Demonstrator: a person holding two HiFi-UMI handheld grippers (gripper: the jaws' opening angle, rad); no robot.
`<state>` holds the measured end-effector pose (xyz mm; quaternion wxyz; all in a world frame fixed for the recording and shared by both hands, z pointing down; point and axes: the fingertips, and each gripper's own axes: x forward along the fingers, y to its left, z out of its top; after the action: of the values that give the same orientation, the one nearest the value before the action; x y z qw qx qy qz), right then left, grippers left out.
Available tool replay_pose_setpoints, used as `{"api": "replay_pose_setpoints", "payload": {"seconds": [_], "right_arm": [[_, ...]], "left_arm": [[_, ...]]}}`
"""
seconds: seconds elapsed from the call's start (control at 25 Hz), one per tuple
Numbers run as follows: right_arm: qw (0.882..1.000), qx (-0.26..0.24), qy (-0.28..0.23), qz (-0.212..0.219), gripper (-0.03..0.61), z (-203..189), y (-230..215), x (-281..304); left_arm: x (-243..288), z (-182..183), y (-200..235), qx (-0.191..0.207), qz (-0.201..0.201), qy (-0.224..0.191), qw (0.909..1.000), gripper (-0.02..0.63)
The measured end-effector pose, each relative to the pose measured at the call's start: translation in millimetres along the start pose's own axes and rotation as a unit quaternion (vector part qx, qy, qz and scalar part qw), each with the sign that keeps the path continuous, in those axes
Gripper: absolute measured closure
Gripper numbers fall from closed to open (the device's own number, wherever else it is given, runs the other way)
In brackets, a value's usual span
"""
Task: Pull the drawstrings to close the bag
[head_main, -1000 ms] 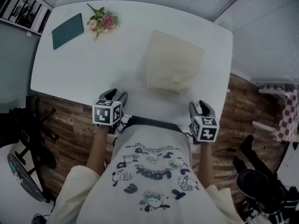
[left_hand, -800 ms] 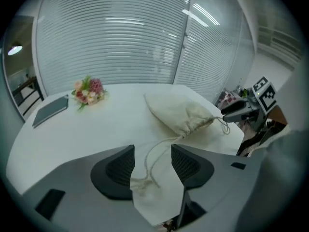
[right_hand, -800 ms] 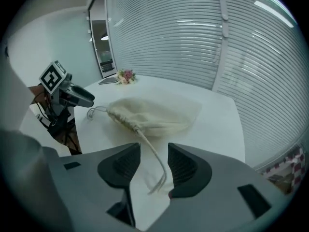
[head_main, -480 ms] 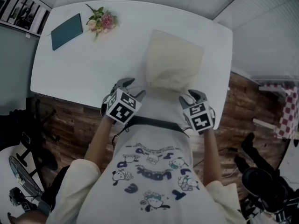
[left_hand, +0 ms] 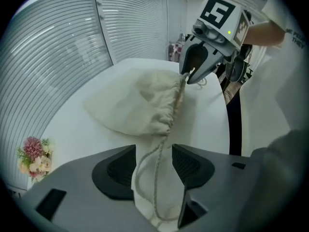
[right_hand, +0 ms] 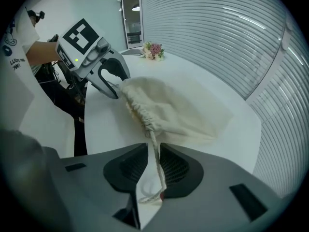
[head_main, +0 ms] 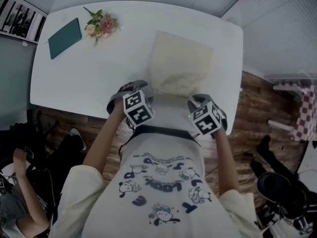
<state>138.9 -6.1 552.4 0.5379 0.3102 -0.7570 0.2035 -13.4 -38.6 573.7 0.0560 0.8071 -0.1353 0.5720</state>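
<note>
Both forearms reach forward from the torso, and each gripper points steeply down at the near edge of the table (head_main: 94, 78). The left gripper (head_main: 140, 86) stands at the left end of the gathered mouth of the bag (head_main: 181, 66); the right gripper (head_main: 197, 100) stands at the right end. The left jaws have just been opening and are spread wide; the left drawstring (left_hand: 155, 178) lies as a loose loop between the pads, clamped by neither. The right jaws have just been closing to a narrow gap; the right drawstring (right_hand: 155, 161) runs through it along one pad (daylight remains on the other side), so it is not pinched. The bag lies flat on the right half of the table, mouth toward the person and just inside the near edge, its right side near the right edge. Left of the bag the surface is bare as far as the notebook (head_main: 64, 37) and flowers (head_main: 100, 24) at the far left corner.
</note>
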Motion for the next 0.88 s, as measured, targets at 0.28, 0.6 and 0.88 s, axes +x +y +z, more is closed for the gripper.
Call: {"api": "replay_pose_setpoints", "payload": {"seconds": [0.28, 0.6, 0.88], "right_arm": [[1.0, 0.013, -0.003, -0.008, 0.54, 1.7, -3.0, -0.7], [1.0, 0.027, -0.002, -0.006, 0.548, -2.0, -3.2, -3.6], [0.999, 0.034, -0.002, -0.008, 0.549, -5.3, -7.0, -6.1]], "left_arm": [[12.9, 1.8, -10.2, 0.008, -0.033, 0.011, 0.9994, 0.351], [3.5, 3.2, -11.6, -0.03, -0.037, -0.013, 0.9988, 0.538], [-4.3, 3.9, -17.7, -0.053, -0.053, -0.021, 0.997, 0.554]]}}
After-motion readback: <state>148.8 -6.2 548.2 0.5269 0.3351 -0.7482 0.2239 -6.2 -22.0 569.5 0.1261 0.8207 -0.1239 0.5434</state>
